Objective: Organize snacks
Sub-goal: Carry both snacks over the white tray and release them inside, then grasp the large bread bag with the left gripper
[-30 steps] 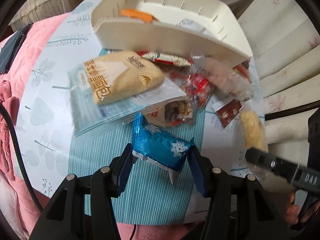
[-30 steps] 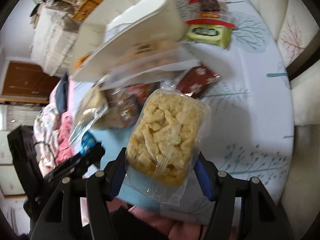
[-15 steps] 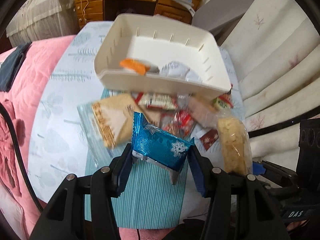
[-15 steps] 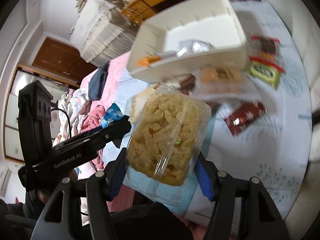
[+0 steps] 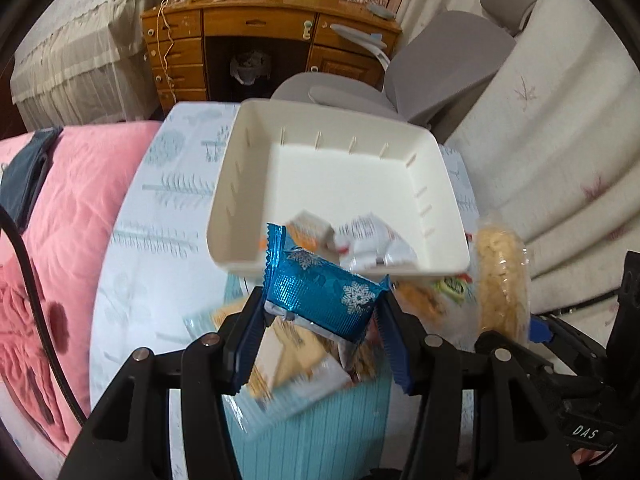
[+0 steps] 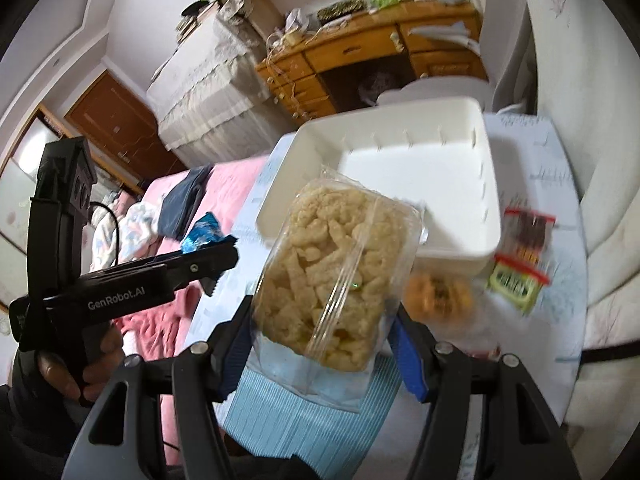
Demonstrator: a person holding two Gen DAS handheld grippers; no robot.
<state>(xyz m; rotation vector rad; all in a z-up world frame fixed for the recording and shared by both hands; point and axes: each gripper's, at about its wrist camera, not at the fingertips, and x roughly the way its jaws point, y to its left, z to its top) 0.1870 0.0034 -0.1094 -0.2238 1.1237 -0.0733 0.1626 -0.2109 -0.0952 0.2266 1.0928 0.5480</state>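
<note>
My left gripper [image 5: 320,316] is shut on a blue snowflake snack packet [image 5: 320,288] and holds it up before the near rim of the white bin [image 5: 304,132]. In the bin lie an orange packet [image 5: 308,232] and a white packet [image 5: 372,240]. My right gripper [image 6: 324,332] is shut on a clear pack of pale puffed snacks [image 6: 336,276], held above the table in front of the bin [image 6: 492,184]. That pack shows at the right of the left wrist view [image 5: 502,280]. The left gripper shows at the left of the right wrist view [image 6: 216,256].
Loose snack packets lie on the table [image 5: 160,200] below the bin: a beige bag [image 5: 288,352], a green pack [image 6: 516,280], a dark red-edged pack [image 6: 528,232], an orange snack [image 6: 440,296]. A pink bedspread [image 5: 72,200] lies left, a wooden desk [image 5: 248,40] behind, cushions [image 5: 560,140] right.
Both grippers have risen and moved toward the bin with their packs; the view now looks down into the bin from higher up. Both stay shut.
</note>
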